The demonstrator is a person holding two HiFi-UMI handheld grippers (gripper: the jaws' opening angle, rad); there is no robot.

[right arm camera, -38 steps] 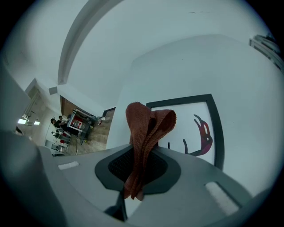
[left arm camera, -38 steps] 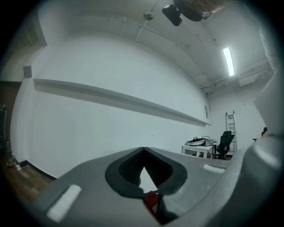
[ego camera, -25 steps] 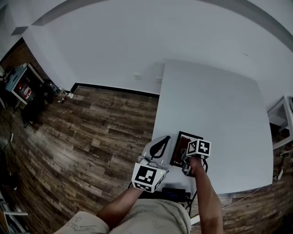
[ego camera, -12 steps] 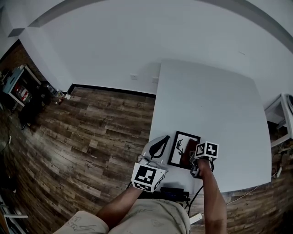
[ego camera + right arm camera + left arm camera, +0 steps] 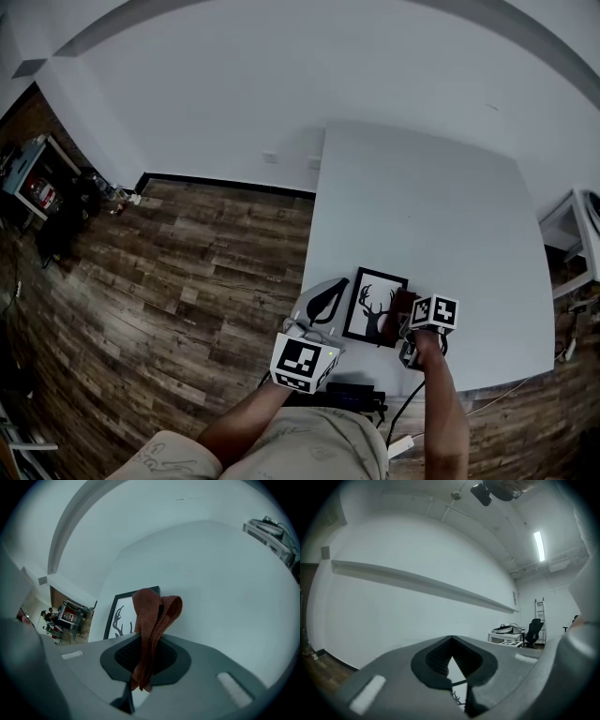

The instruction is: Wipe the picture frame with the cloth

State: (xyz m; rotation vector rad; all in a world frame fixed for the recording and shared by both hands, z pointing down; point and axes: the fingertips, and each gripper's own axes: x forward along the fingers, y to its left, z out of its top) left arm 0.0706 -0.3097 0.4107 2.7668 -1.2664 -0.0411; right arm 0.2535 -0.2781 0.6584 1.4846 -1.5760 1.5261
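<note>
From the head view, the picture frame (image 5: 376, 307) lies flat on the white table (image 5: 441, 206), close to the table's near left corner, with a black deer silhouette on white inside a dark border. The left gripper (image 5: 330, 298) sits just beside the frame's left edge. The right gripper (image 5: 410, 323) is at the frame's right edge, and the reddish-brown cloth (image 5: 402, 303) at its tip overlaps the frame's right border.

In the left gripper view, the left gripper's (image 5: 451, 640) jaws meet at their tips. A small triangular gap stays lower down, and through it show a sliver of the frame's print and its dark edge (image 5: 457, 698). Whether the jaws touch that edge is hard to judge from this angle.

In the right gripper view, the right gripper's (image 5: 151, 644) jaws are clamped on the cloth (image 5: 152, 616). The cloth stands up from them in a folded loop. The frame (image 5: 123, 613) is behind and to the left of the loop, and the cloth covers the frame's near right side.
</note>
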